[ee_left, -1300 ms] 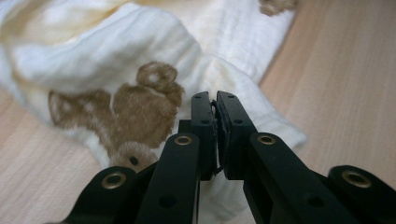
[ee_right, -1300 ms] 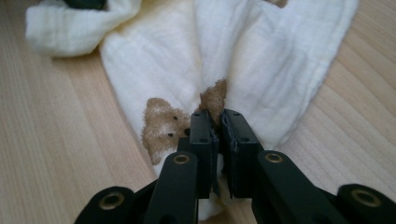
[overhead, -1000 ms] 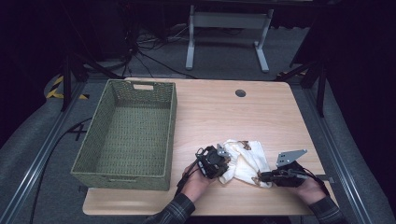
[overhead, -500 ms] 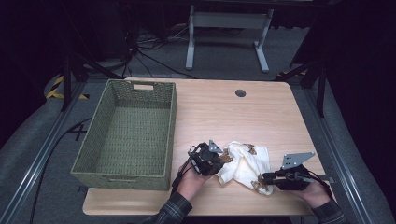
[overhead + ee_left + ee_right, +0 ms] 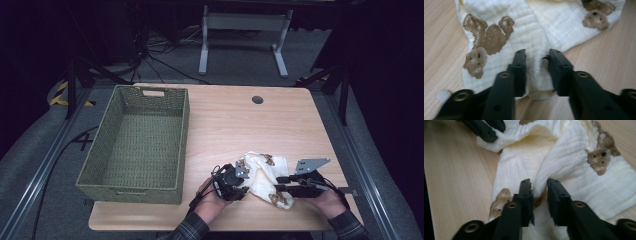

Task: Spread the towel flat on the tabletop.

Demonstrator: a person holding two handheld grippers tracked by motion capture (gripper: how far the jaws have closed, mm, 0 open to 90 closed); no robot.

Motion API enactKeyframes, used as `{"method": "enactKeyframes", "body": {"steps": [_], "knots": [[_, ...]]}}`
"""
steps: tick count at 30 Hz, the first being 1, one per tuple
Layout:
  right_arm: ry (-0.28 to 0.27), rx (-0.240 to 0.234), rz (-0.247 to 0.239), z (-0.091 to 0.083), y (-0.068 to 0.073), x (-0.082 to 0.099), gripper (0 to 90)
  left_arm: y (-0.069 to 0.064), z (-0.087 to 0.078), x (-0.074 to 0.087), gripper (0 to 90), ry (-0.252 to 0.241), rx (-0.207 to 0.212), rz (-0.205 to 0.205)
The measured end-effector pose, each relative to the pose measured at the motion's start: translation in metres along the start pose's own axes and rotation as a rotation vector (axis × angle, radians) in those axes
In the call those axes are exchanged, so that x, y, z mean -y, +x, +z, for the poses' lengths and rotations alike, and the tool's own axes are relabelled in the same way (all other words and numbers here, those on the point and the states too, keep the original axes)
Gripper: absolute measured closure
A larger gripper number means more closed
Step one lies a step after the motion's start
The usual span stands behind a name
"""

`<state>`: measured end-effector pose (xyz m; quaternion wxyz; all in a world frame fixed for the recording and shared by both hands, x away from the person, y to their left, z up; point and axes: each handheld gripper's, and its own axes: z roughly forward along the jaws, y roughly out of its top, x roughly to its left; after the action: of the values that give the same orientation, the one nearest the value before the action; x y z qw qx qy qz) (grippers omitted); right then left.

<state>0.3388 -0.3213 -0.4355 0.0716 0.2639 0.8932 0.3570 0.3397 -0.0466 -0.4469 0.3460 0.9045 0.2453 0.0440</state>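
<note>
The cloth [image 5: 262,175], cream with brown bears, lies crumpled near the table's [image 5: 240,120] front edge, toward its right corner. The left gripper [image 5: 537,61] has just been opening; its jaws stand slightly apart with a fold of cloth between them, loose. The right gripper [image 5: 539,187] likewise has just been opening, straddling a ridge of cloth. A basket [image 5: 137,145] sits along the left edge.
</note>
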Motion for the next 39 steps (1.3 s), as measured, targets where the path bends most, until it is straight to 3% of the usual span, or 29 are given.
{"method": "enactKeyframes", "body": {"steps": [1,3,9,14,15,18,22,25,27,30,32,34,37,39], "knots": [[0.012,0.002,0.002,0.002,0.000,0.000,78.4,0.002,0.000,0.000,80.5,-0.005,0.000,-0.001],[0.013,0.007,-0.003,0.002,-0.001,0.000,85.6,0.005,-0.002,-0.001,86.1,-0.013,0.013,-0.012],[-0.027,0.019,0.011,-0.013,-0.005,0.002,88.1,0.012,-0.024,-0.005,87.4,-0.111,0.039,-0.067],[-0.054,0.032,0.033,-0.027,-0.012,0.005,88.0,0.017,-0.037,-0.009,87.4,-0.154,0.017,-0.080],[-0.057,0.034,0.040,-0.029,-0.013,0.005,88.0,0.019,-0.041,-0.010,87.4,-0.181,0.004,-0.096],[-0.067,0.045,0.042,-0.039,-0.019,0.007,88.1,0.025,-0.045,-0.012,87.4,-0.189,-0.031,-0.118],[-0.048,0.066,0.066,-0.039,-0.028,0.011,88.1,0.039,-0.036,-0.016,87.4,-0.148,-0.114,-0.143],[-0.022,0.084,0.081,-0.033,-0.036,0.014,88.1,0.049,-0.022,-0.018,87.4,-0.108,-0.136,-0.158],[-0.002,0.096,0.092,-0.027,-0.042,0.015,88.1,0.053,-0.011,-0.018,87.4,-0.092,-0.131,-0.168],[0.032,0.110,0.093,-0.020,-0.048,0.016,88.0,0.055,0.001,-0.018,86.9,-0.057,-0.142,-0.149],[0.060,0.111,0.092,-0.014,-0.050,0.016,87.1,0.055,0.003,-0.018,83.5,-0.017,-0.126,-0.150],[0.071,0.118,0.084,-0.012,-0.050,0.017,82.6,0.051,0.001,-0.018,77.9,-0.047,-0.142,-0.149],[0.021,0.126,0.081,-0.022,-0.046,0.015,76.2,0.043,-0.012,-0.019,71.5,-0.089,-0.130,-0.124],[-0.015,0.129,0.080,-0.029,-0.042,0.013,72.2,0.036,-0.018,-0.019,68.7,-0.093,-0.126,-0.101]]}}
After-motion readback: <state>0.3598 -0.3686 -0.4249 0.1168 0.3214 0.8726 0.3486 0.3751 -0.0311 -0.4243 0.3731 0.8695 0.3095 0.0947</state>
